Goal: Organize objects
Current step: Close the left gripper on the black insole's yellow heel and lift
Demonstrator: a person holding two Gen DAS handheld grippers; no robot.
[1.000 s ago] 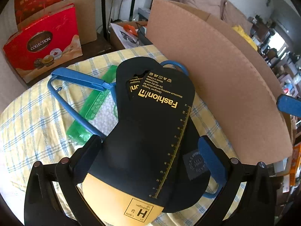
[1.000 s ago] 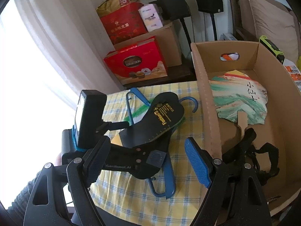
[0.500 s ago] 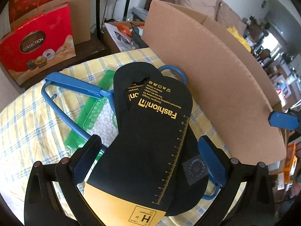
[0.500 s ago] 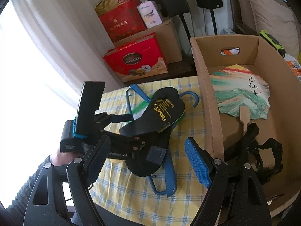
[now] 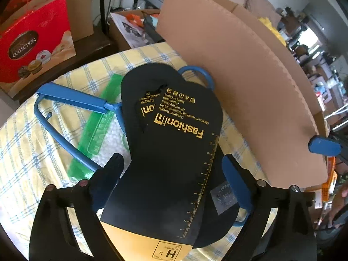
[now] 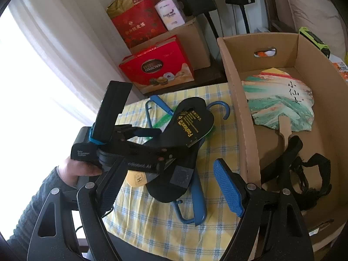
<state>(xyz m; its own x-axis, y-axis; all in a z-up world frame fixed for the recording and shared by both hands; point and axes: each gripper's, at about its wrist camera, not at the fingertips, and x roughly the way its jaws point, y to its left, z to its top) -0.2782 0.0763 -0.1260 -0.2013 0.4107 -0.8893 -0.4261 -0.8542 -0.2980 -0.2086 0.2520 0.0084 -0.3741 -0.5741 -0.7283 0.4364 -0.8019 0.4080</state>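
Now our left gripper point(image 5: 171, 178), wide apart a second ago, is closing around the black insole card point(image 5: 174, 152) lying over the blue hanger point(image 6: 195, 195) on the worktop, so pickup seems imminent, while our right gripper point(image 6: 169, 193) hovers apart.

Your left gripper point(image 5: 171, 174) points steeply downward, its jaws closing with a flat dark card between the fingers. Your left hand point(image 6: 76, 169), in a dark sleeve, grasps its handle. Your right gripper point(image 6: 169, 189) hangs alongside, tilted downward, jaws wide apart and holding nothing.
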